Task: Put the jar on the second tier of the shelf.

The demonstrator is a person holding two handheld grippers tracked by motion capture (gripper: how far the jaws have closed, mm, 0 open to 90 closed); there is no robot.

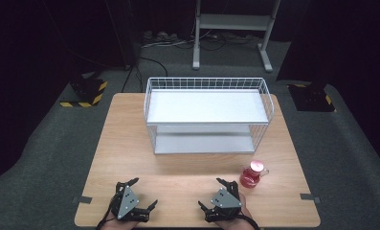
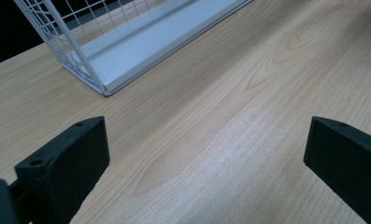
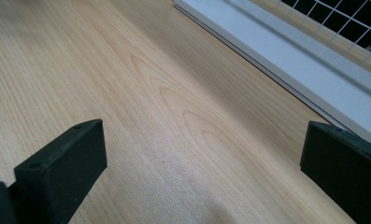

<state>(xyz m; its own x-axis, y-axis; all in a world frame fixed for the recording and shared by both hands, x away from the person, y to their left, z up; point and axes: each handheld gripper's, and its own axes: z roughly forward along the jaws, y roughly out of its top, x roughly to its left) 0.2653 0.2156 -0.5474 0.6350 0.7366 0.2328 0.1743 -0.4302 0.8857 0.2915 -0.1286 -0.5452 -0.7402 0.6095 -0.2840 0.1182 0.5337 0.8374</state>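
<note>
Pale wood surface, bare grain across most of it. White wire rack stands at the far middle, two flat white shelves, open toward the person.

Left gripper rests at the near edge, left of centre; jaws spread wide, nothing between them, bare wood ahead in its own view. Right gripper near edge, right of centre; jaws likewise spread and empty, rack's lower shelf edge showing beyond them.

Bottle: small, red-pink, see-through body with paler pink cap, upright on the surface just beyond and right of the right gripper, in front of the rack's right corner, apart from both.

Judgement on handling: likely light; liquid inside would shift if tilted. Wall probably smooth and hard, so slippery under the pads; material, glass or plastic, cannot tell. Squat, rounded body narrowing to a neck. Best hold looks like across the body below the neck, jaws level, kept upright.
</note>
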